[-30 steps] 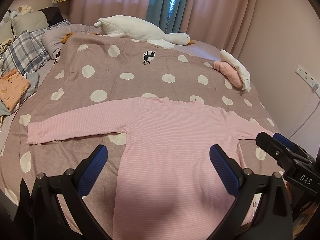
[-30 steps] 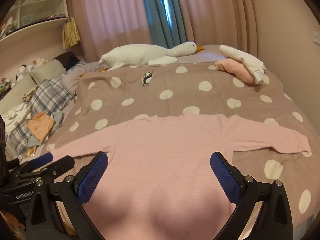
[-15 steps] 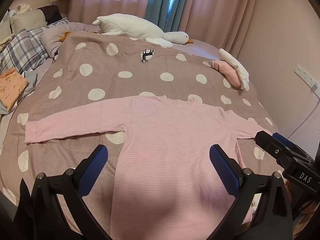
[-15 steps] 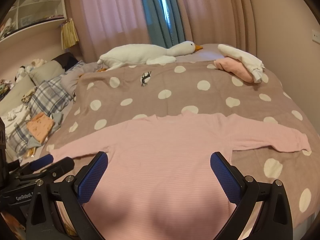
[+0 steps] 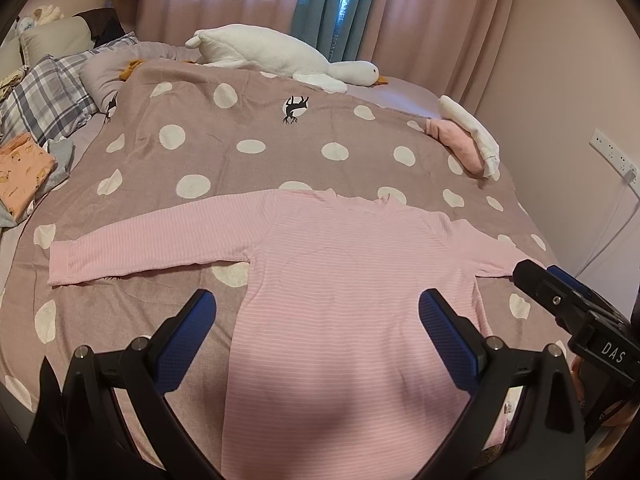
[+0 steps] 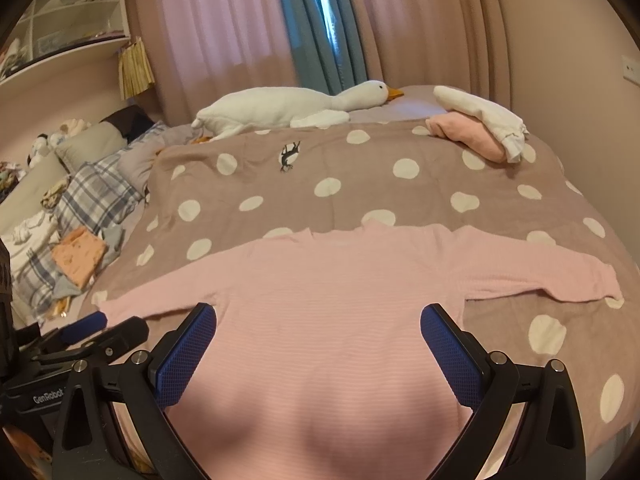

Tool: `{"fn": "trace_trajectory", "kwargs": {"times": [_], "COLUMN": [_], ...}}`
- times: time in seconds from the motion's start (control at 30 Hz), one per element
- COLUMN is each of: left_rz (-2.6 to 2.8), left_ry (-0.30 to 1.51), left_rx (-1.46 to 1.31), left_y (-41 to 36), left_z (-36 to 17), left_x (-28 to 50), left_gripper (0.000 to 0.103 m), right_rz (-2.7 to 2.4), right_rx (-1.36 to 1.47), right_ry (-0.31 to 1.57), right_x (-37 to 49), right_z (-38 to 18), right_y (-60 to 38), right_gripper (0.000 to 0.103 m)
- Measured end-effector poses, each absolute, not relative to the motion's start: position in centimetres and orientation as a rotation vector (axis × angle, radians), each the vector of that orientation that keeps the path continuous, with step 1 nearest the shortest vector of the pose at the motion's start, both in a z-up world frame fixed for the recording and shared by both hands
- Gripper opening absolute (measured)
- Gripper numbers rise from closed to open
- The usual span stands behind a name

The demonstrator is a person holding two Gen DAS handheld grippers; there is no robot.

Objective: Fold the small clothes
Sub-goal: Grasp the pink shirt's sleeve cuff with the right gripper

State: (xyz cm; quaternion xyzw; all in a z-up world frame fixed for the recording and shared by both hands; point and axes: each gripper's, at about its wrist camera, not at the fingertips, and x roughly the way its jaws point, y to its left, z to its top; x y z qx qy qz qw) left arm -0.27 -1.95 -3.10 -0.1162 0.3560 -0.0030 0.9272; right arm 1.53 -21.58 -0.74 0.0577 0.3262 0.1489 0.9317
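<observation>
- Left claw [image 5: 316, 328]: we are holding it spread wide and empty above the lower body of the shirt [image 5: 344, 280], its blue pads [image 5: 188, 336] apart from the cloth.
- Right claw [image 6: 318, 344]: we are keeping it spread wide too, gripping nothing, hovering over the shirt's [image 6: 320, 300] middle; each claw is showing at the edge of the other's view.
- Shirt: it is lying flat on the dotted blanket [image 5: 248, 148], neck toward the goose [image 5: 280, 56], both sleeves stretched sideways; no fold is made yet.
- Beyond: a folded pink and white pile [image 6: 476, 128] is sitting near the far right corner, well apart from the shirt.
- Risks, as we are judging them: pinching one layer only would be leaving the underside behind; catching the blanket with the cloth would be dragging it up; lifting unevenly would be skewing the fold; the sleeve ends near the bed's edges could be slipping off.
</observation>
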Motion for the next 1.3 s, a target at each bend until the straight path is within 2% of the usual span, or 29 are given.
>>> {"fn": "trace_trajectory", "kwargs": {"times": [0.2, 0.27, 0.5, 0.7, 0.77, 0.93, 1.03, 1.3], "left_rz": [0.004, 0.008, 0.017, -0.073, -0.105, -0.163, -0.168, -0.143], "left_ry": [0.751, 0.762, 0.795, 0.863, 0.9, 0.99, 1.013, 1.078], "left_rx": [-0.235, -0.233, -0.214, -0.207, -0.212, -0.226, -0.226, -0.293], "left_y": [-1.9, -1.9, -2.8, -4.8, -5.7, -7.9, -8.5, -8.5], "left_z": [-4.0, -4.3, -5.5, -8.5, -9.9, -12.9, -13.8, -16.1], "left_x": [0.2, 0.6, 2.1, 3.8, 4.4, 5.8, 6.4, 7.8], "left_gripper": [0.101, 0.1, 0.099, 0.095, 0.093, 0.087, 0.087, 0.086], "right_rz": [0.296, 0.299, 0.304, 0.271, 0.199, 0.029, -0.115, -0.416], "right_rx": [0.152, 0.173, 0.213, 0.353, 0.387, 0.531, 0.579, 0.671], "right_ry": [0.67, 0.675, 0.661, 0.685, 0.682, 0.711, 0.733, 0.824], "right_x": [2.2, 2.5, 3.9, 7.2, 8.2, 10.5, 11.5, 13.0], "right_z": [-1.0, -1.0, 0.0, 0.7, 0.7, -1.3, -3.3, -10.0], "right_y": [-22.0, -22.3, -23.5, -28.9, -31.6, -40.0, -44.8, -53.9], "right_gripper": [0.102, 0.095, 0.092, 0.077, 0.069, 0.056, 0.052, 0.052]}}
